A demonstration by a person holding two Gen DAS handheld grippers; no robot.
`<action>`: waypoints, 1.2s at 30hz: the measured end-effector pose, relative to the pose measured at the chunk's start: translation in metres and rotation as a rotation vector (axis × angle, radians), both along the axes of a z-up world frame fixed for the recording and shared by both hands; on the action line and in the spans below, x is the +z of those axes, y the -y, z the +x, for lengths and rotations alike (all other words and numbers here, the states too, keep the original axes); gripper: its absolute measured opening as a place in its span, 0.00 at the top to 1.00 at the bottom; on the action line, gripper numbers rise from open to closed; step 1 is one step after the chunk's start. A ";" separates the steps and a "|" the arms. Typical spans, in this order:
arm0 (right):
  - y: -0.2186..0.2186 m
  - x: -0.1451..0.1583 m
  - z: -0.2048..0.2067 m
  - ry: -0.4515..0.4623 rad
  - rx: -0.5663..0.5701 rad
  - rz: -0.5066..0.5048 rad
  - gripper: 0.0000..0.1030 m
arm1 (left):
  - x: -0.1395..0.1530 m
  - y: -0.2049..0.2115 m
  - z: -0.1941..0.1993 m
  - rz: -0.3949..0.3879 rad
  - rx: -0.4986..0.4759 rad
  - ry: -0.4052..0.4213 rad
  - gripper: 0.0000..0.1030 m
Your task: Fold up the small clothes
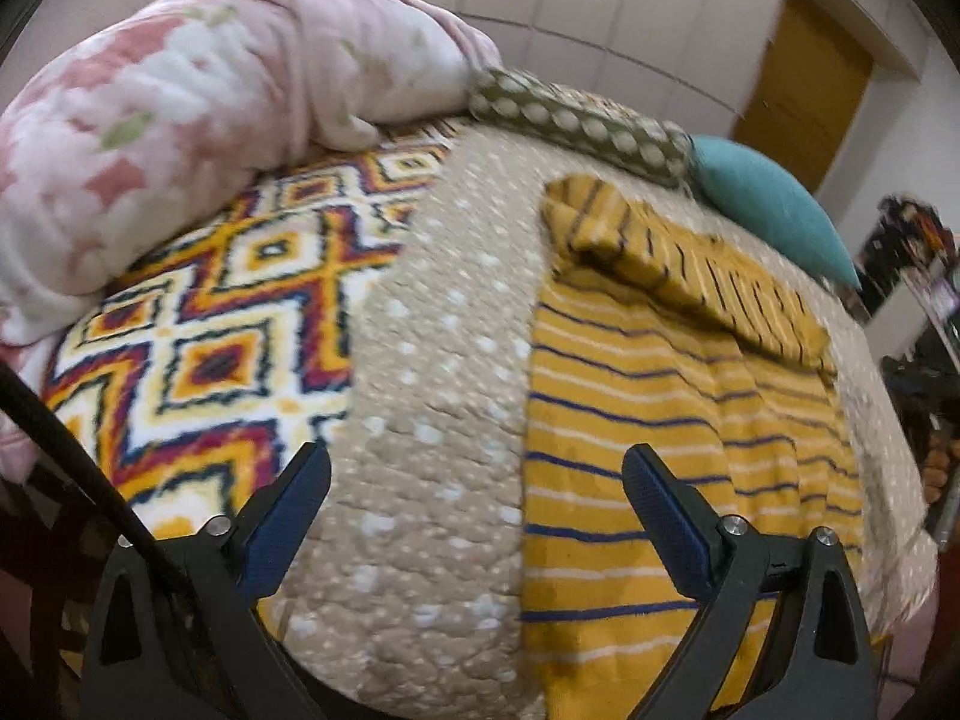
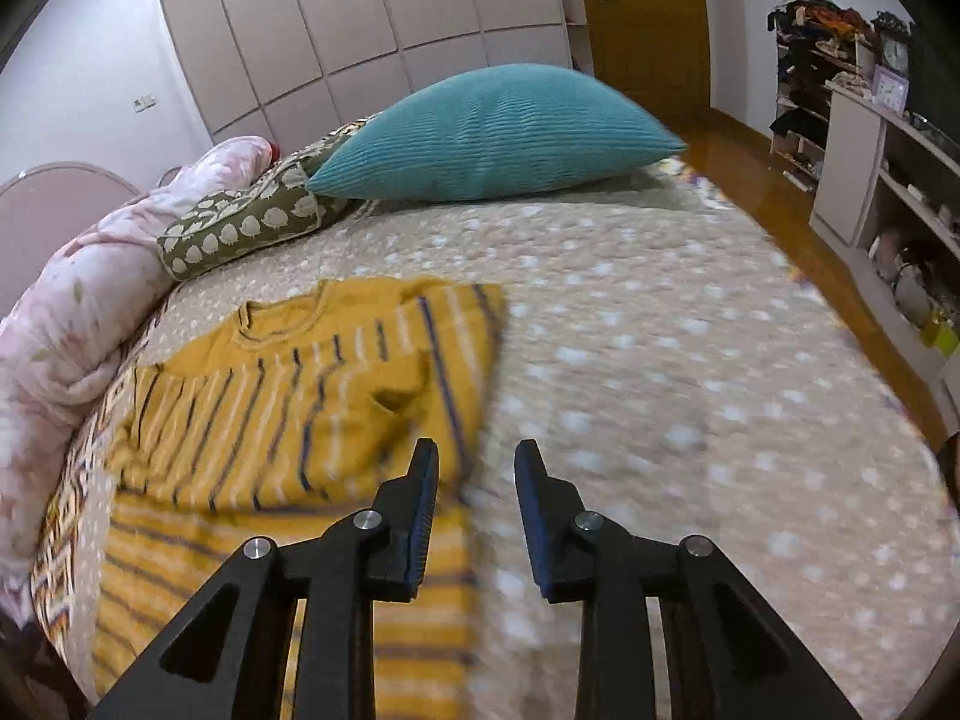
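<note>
Striped shirt on the bed, both grippers empty above it.

We see the yellow striped shirt point(image 1: 660, 420) lying flat on the beige dotted bedspread point(image 1: 432, 360), with one sleeve folded across its upper part. Our left gripper point(image 1: 474, 474) hangs over the shirt's near edge, its jaws wide apart and holding nothing. Our right gripper point(image 2: 474, 462) sits just past the shirt's right edge, its jaws parted by a narrower gap and also empty. Behind the shirt lie a teal pillow point(image 2: 492, 132), an olive patterned cushion point(image 2: 252, 222) and a pink floral quilt point(image 1: 180, 108); a diamond-patterned blanket point(image 1: 228, 312) lies beside the bedspread.
</note>
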State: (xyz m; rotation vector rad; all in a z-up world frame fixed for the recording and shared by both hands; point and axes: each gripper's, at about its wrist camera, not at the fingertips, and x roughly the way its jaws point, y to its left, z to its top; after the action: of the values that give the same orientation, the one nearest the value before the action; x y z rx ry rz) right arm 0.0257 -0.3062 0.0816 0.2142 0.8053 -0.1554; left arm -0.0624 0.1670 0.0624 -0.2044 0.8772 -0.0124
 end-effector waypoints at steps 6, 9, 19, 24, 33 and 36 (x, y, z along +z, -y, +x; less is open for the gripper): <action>0.017 -0.004 -0.065 -0.095 0.049 -0.130 0.71 | -0.015 0.011 0.014 -0.018 -0.062 -0.070 0.36; 0.009 -0.026 -0.100 -0.117 0.158 0.057 0.70 | -0.025 0.009 0.023 -0.075 -0.068 -0.088 0.36; -0.037 -0.097 -0.136 -0.108 0.288 0.426 0.68 | -0.063 0.000 0.035 -0.475 -0.120 -0.146 0.36; -0.039 -0.111 -0.143 -0.060 0.316 0.639 0.67 | -0.067 0.011 0.014 -0.551 -0.178 -0.119 0.37; -0.062 -0.132 -0.160 -0.065 0.415 0.894 0.67 | -0.069 0.021 -0.027 -0.677 -0.234 -0.124 0.41; -0.075 -0.135 -0.169 -0.097 0.444 0.884 0.67 | -0.071 0.029 -0.037 -0.678 -0.250 -0.137 0.41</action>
State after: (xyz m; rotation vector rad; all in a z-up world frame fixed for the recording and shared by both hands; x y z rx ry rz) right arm -0.1437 -0.2310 -0.0538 0.8538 0.9597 0.6295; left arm -0.0995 0.1384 -0.0088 -0.7339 1.0074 -0.5392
